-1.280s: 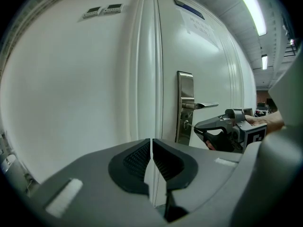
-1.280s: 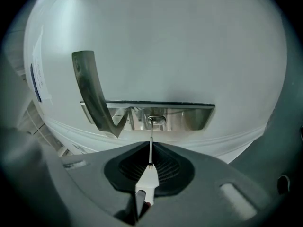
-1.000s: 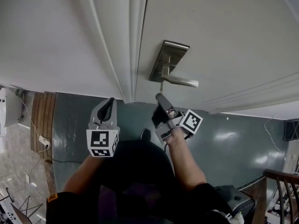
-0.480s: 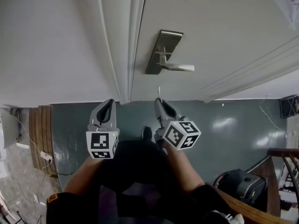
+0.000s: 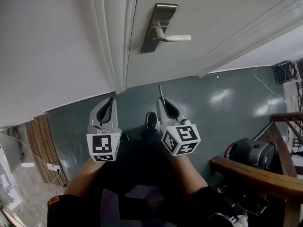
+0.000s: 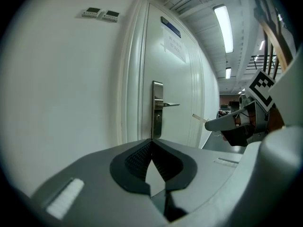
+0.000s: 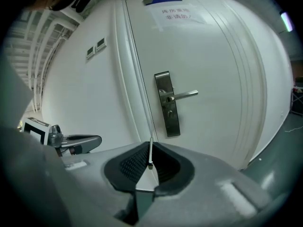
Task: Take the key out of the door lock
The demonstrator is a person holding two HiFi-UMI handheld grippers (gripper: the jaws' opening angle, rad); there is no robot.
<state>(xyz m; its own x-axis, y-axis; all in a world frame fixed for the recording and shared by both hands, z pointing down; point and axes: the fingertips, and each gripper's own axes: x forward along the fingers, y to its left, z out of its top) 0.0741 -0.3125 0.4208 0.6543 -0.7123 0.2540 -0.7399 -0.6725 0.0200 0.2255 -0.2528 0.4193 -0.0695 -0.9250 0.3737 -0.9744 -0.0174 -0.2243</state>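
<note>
**The key (image 7: 150, 152) is out of the lock plate (image 5: 155, 27)**

The white door (image 5: 227, 13) fills the top of the head view, well apart from both grippers. Your left gripper (image 5: 110, 103) has its jaws together on nothing. Your right gripper (image 5: 162, 100) has its jaws clamped on the key, at lower centre of its own view. The key looks light, stiff and slick, so hold its flat faces squarely or it may twist.

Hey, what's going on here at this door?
A person stands facing a white door, a gripper in each hand. The right gripper has its jaws shut on the key, which is out of the lock plate and clear of the door. The left gripper hangs beside it, jaws together, empty.
</note>
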